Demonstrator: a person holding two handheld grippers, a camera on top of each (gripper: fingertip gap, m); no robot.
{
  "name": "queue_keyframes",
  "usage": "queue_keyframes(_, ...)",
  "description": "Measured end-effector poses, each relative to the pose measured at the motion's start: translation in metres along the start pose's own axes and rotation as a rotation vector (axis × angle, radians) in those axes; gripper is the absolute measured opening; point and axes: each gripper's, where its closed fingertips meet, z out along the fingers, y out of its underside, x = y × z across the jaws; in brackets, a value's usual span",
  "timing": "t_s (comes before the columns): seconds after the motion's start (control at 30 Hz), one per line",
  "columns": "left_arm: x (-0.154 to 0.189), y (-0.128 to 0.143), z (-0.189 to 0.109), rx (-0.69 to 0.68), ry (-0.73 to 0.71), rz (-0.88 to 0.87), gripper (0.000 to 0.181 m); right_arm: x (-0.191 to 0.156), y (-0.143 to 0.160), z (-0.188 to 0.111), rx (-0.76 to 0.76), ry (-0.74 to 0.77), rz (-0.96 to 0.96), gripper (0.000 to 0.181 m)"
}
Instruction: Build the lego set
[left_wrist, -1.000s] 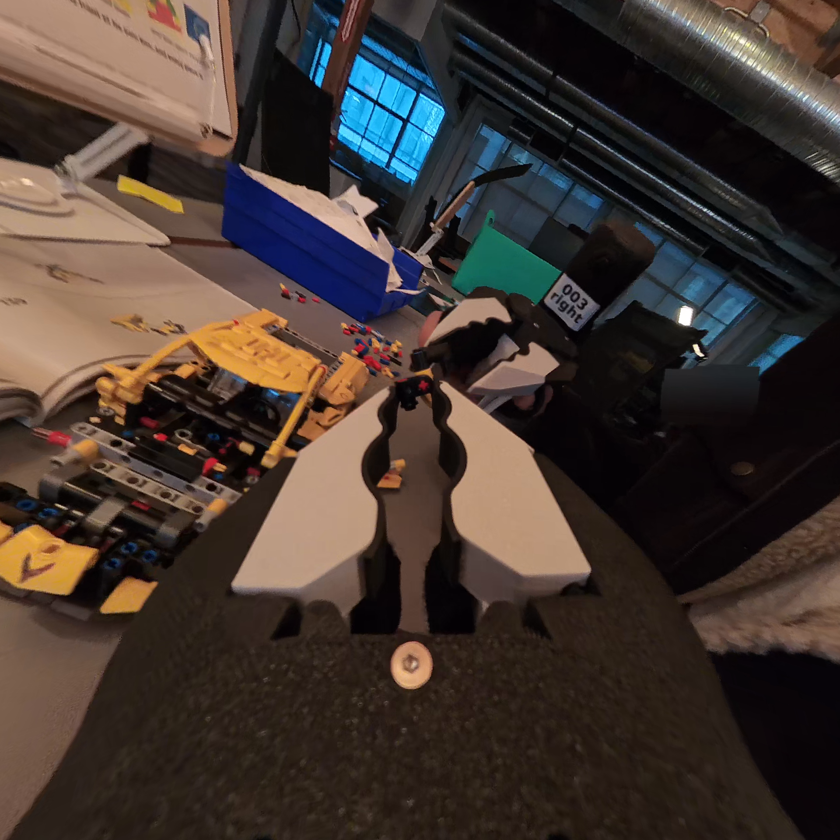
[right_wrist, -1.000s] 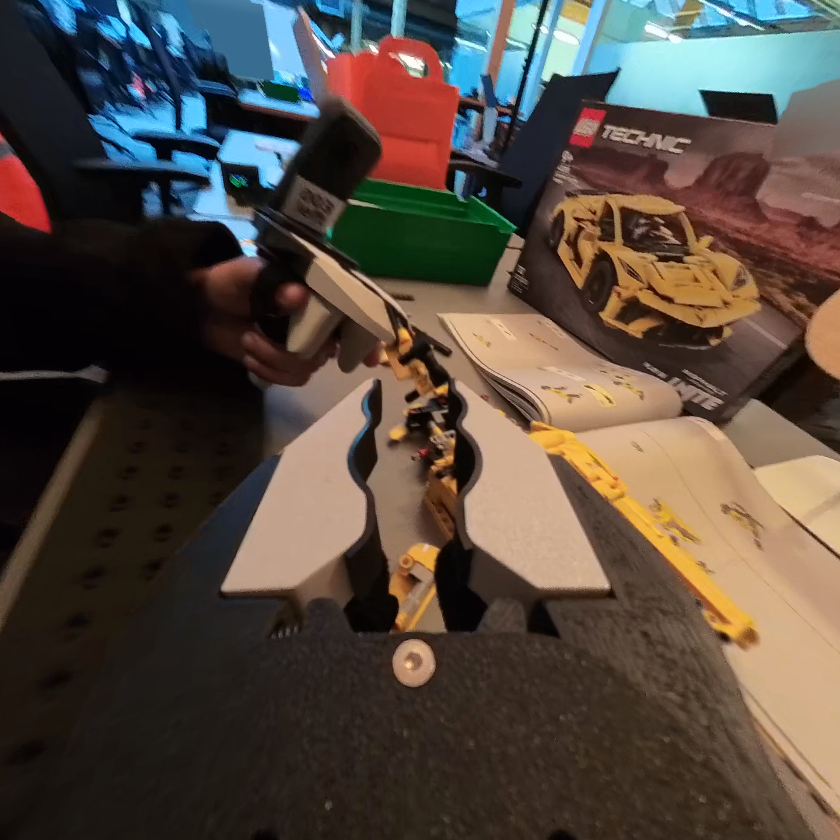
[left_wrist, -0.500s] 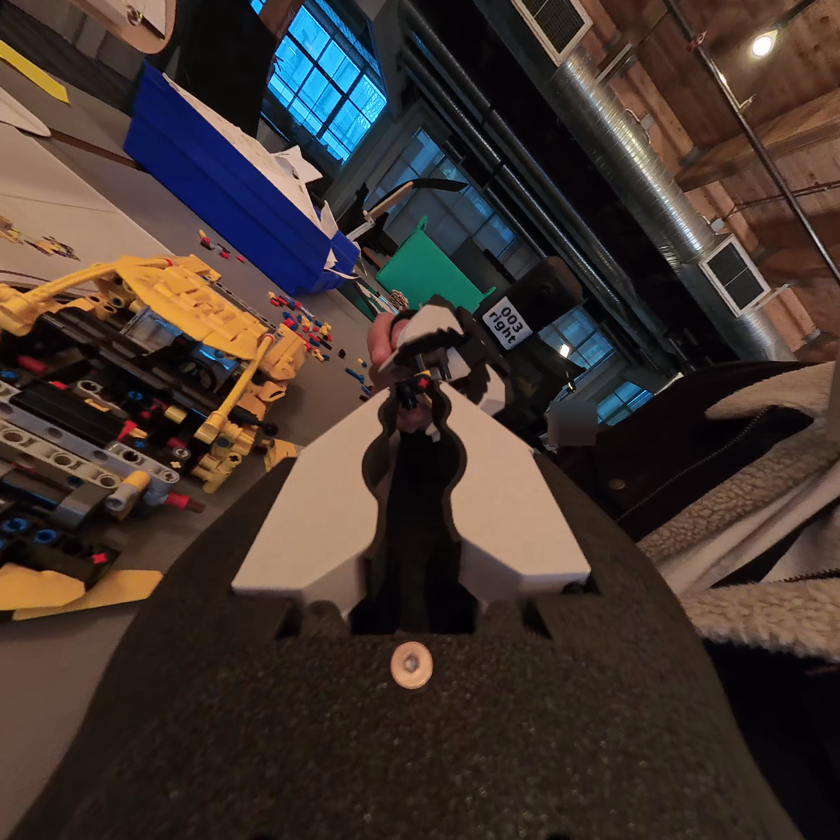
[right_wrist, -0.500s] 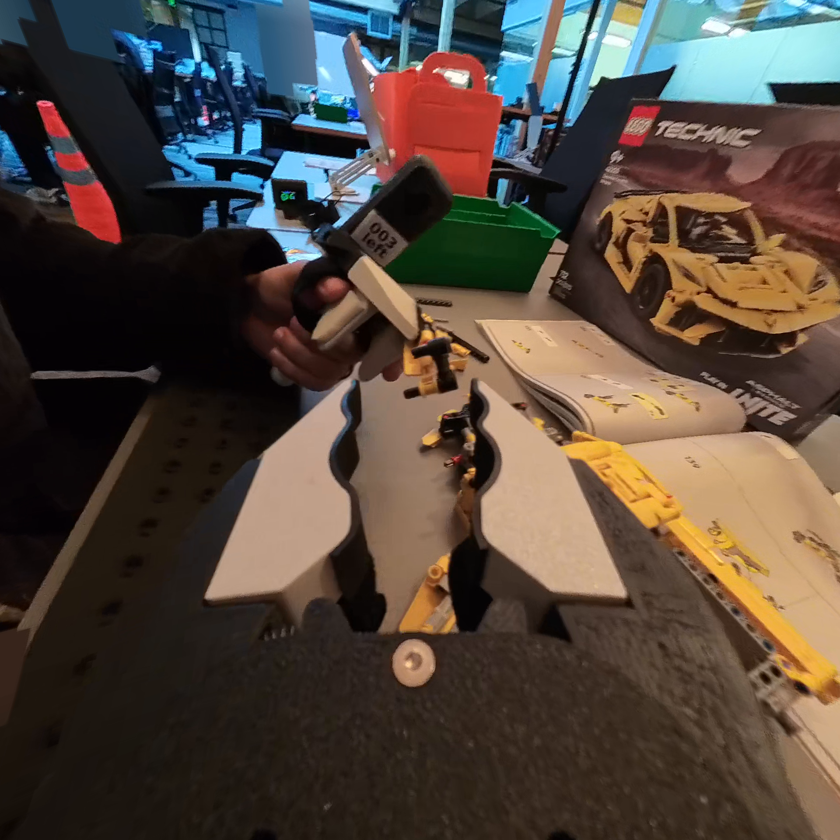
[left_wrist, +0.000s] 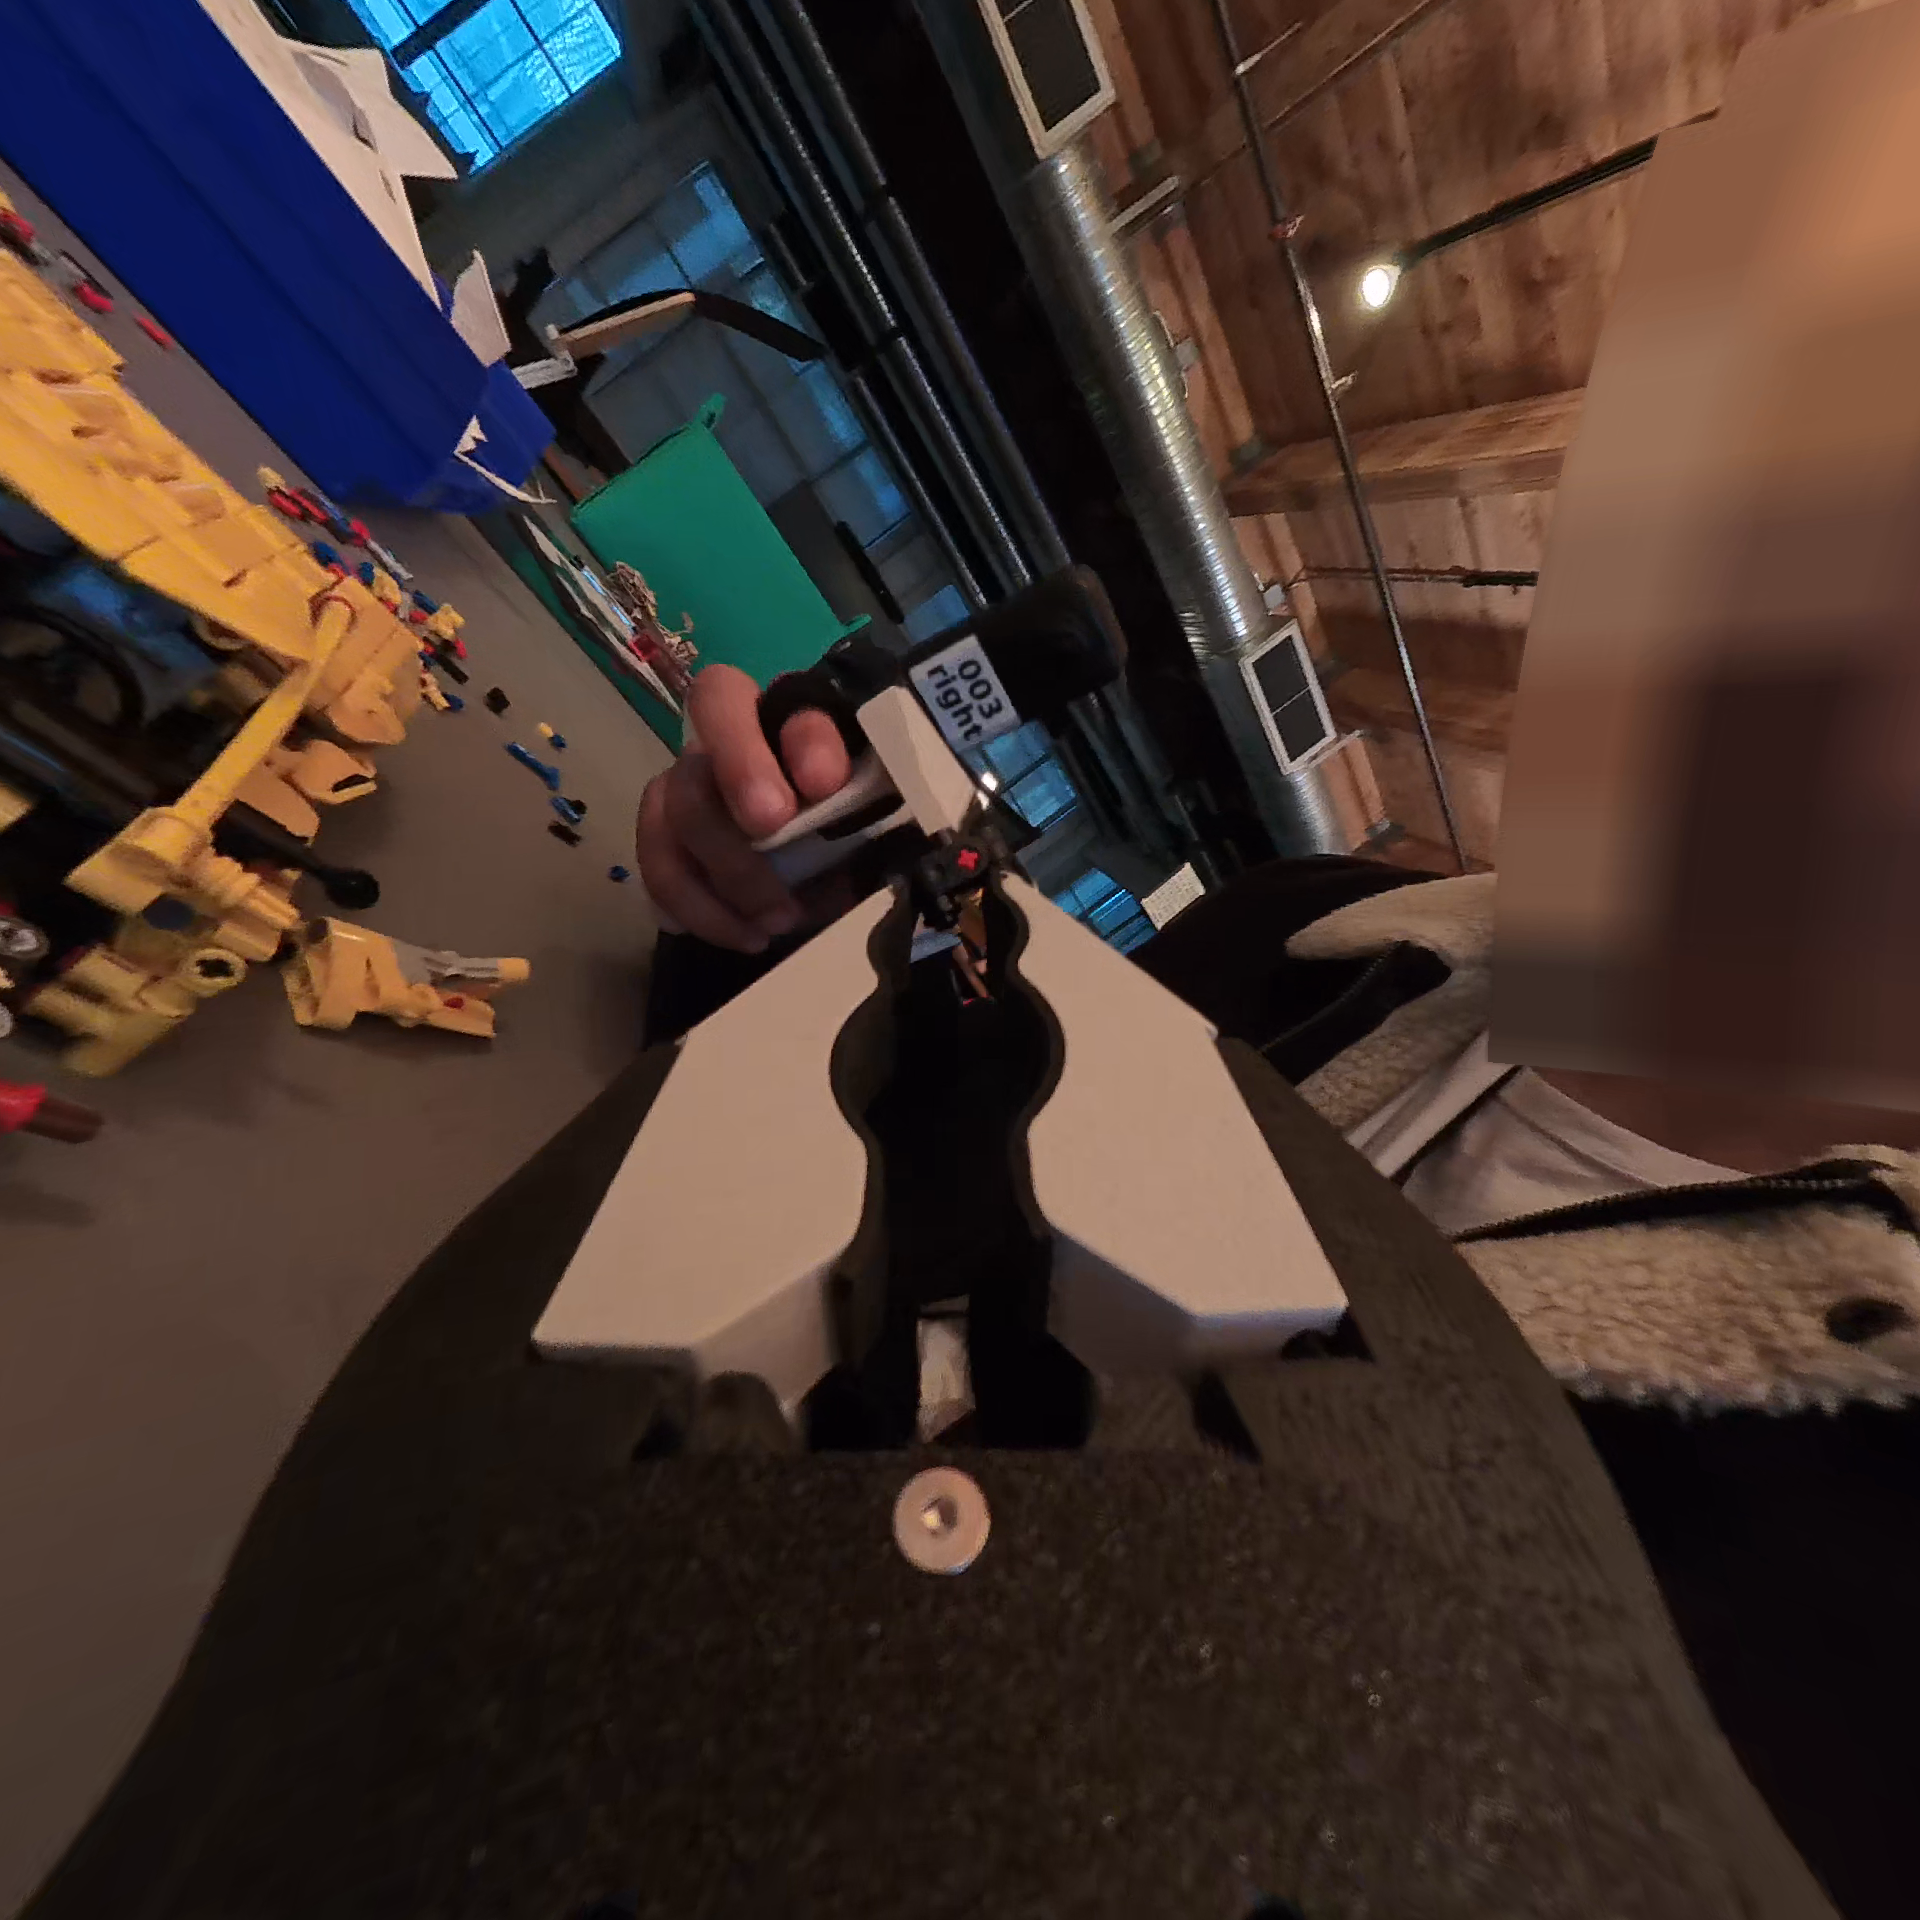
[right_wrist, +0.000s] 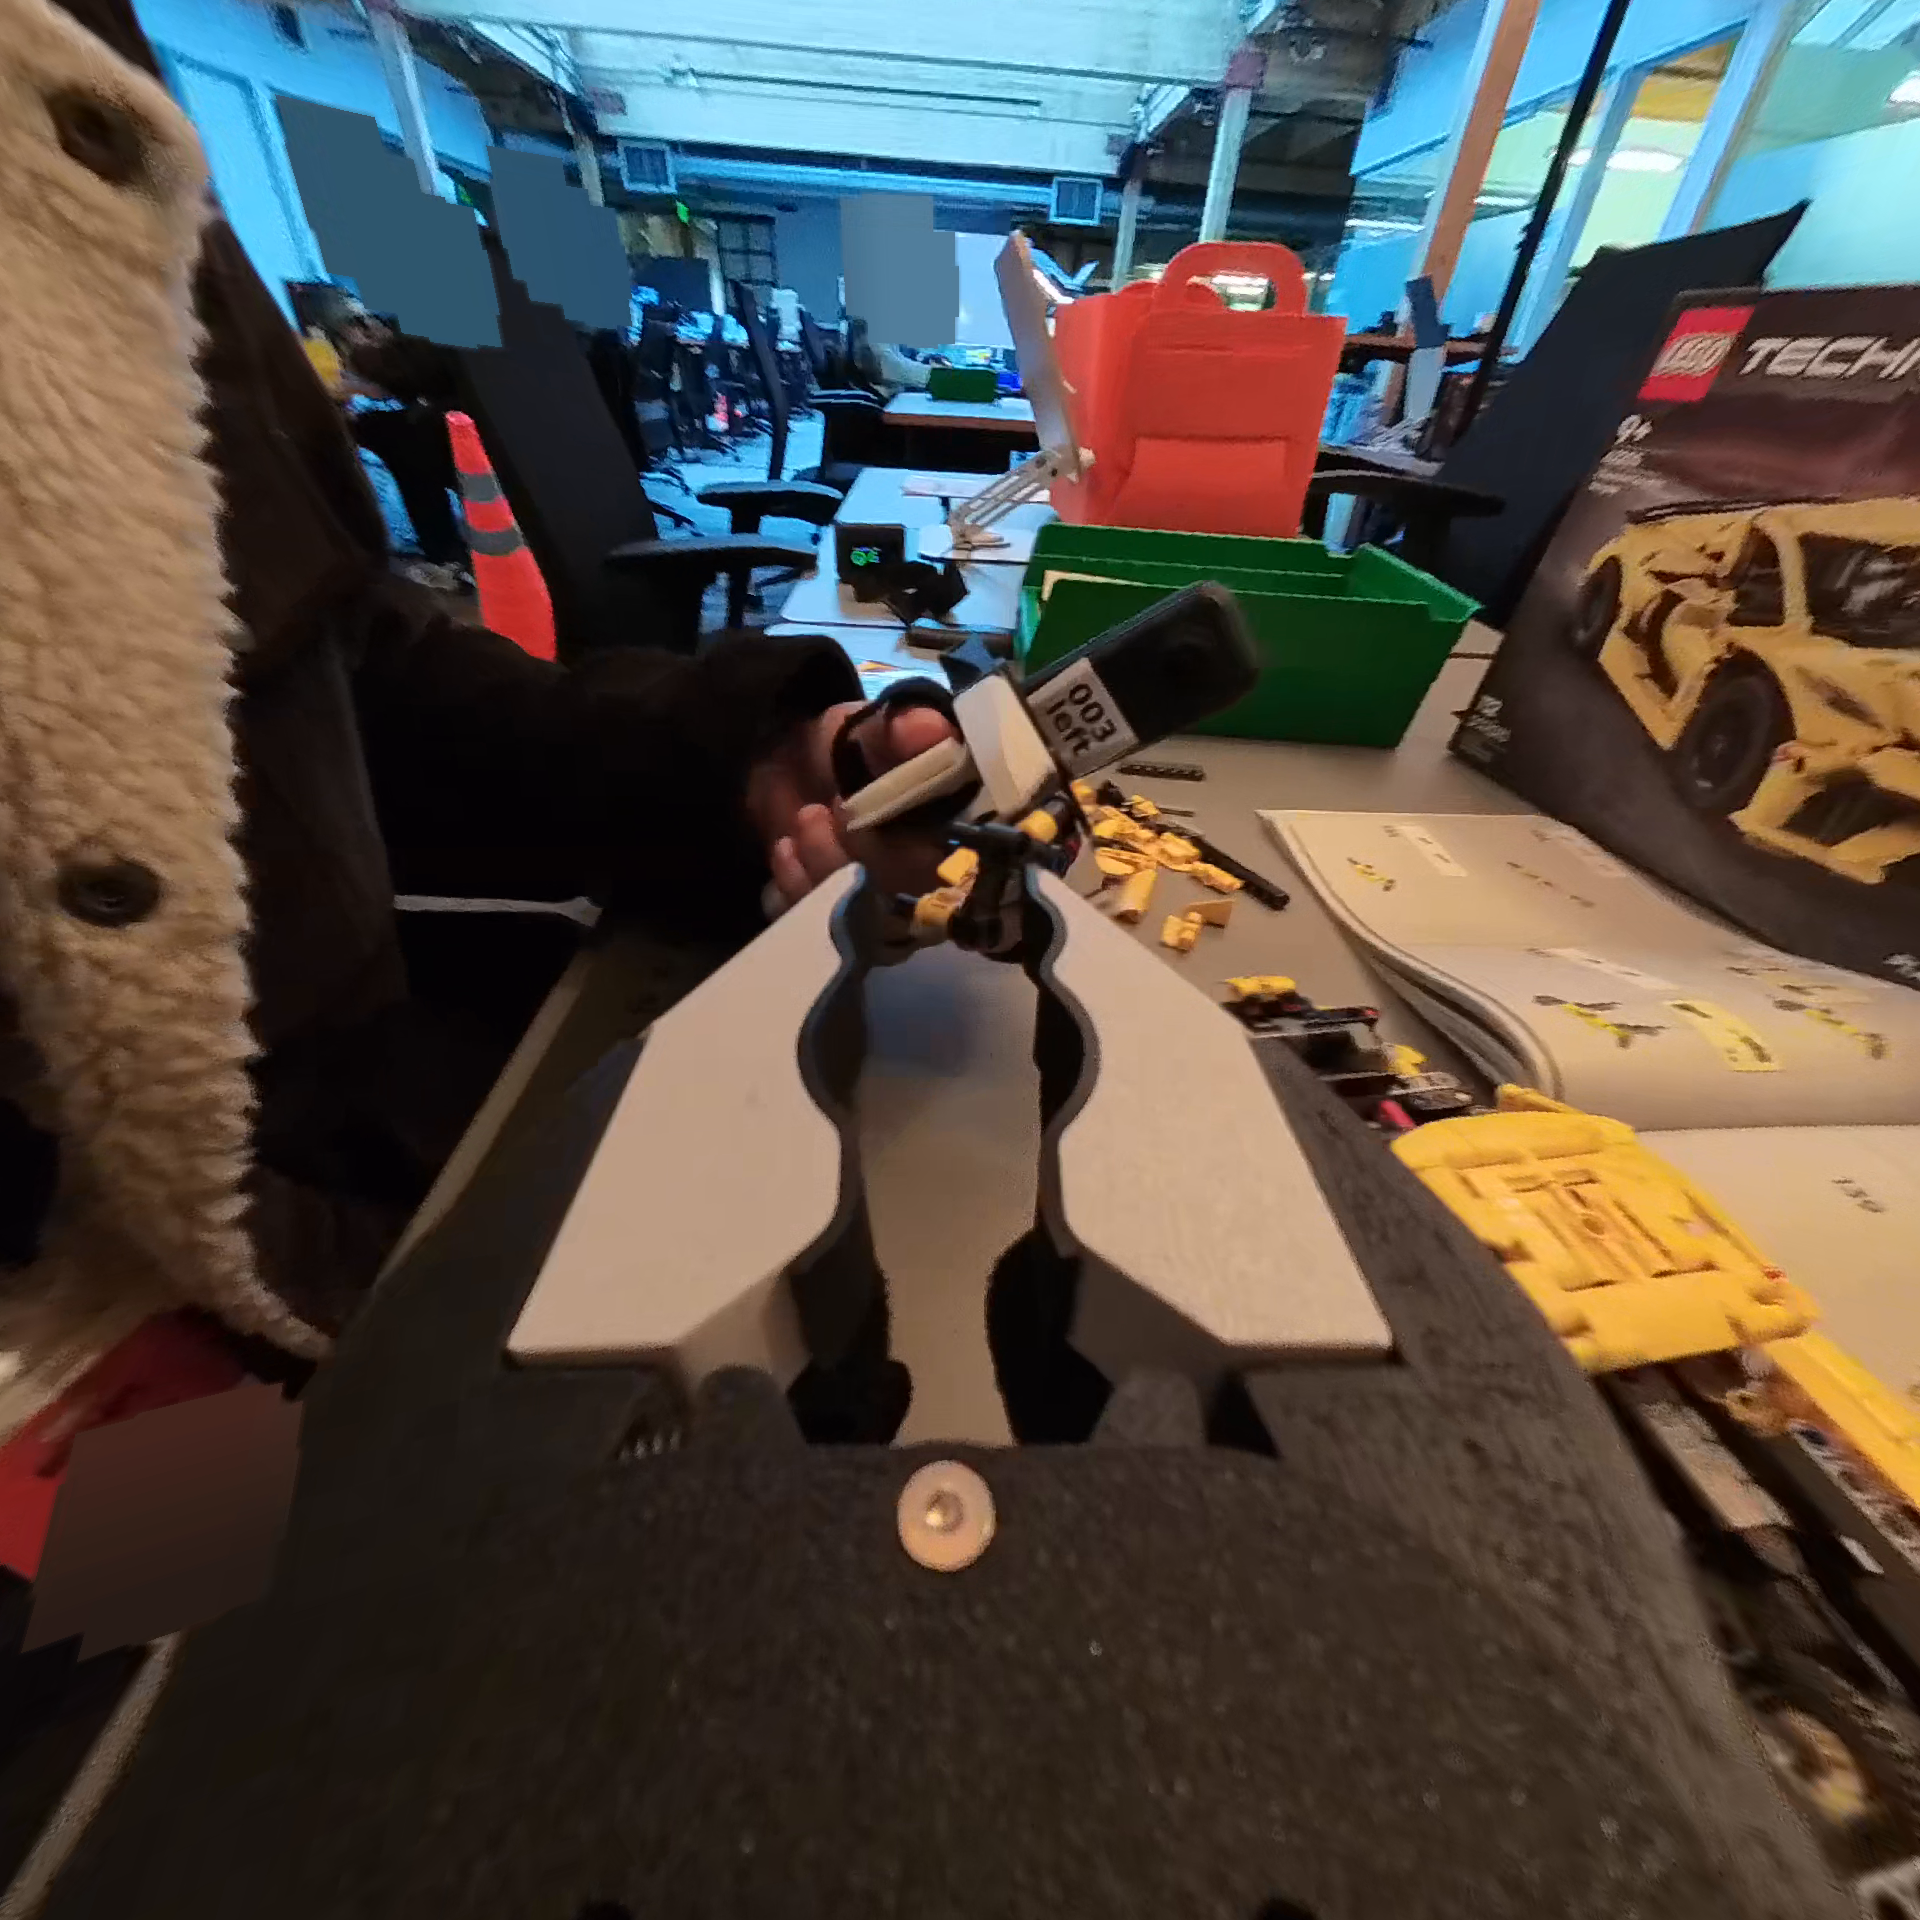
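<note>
Both tools meet on one small lego piece, held up off the worktop (right_wrist: 935, 1029).

I have the left tool (left_wrist: 951, 914) nearly closed, its tips pinching a small black-and-yellow sub-assembly (right_wrist: 982, 868) with a red cross-axle end; my right tool (right_wrist: 948, 902) stands partly open with its tips around the same piece, but I cannot tell whether it grips. Left of the sub-assembly in the left wrist view lies the half-built yellow car (left_wrist: 156, 644), with a blue bin (left_wrist: 208, 260) of white paper behind it. Right of the sub-assembly in the right wrist view are loose yellow parts (right_wrist: 1153, 862), a green bin (right_wrist: 1247, 644), contents unclear, the open manual (right_wrist: 1558, 977) and the set's box (right_wrist: 1745, 623).
</note>
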Motion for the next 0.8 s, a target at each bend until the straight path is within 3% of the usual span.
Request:
queue_keyframes(0.2, 0.005, 0.008, 0.005, -0.05, 0.0, 0.064, 0.012, -0.005, 0.002, -0.002, -0.017, -0.081, 0.134, 0.008)
queue_keyframes(0.47, -0.004, 0.004, 0.006, -0.022, -0.073, 0.116, 0.014, 0.006, 0.007, -0.005, -0.08, -0.1, 0.312, 0.006)
queue_keyframes(0.63, -0.022, -0.016, -0.005, 0.074, -0.223, 0.193, 0.018, 0.046, 0.011, -0.015, -0.075, 0.136, 0.289, 0.005)
queue_keyframes(0.8, -0.025, -0.011, -0.003, 0.05, -0.228, 0.169, 0.018, 0.112, 0.03, -0.053, -0.145, 0.584, 0.246, 0.006)
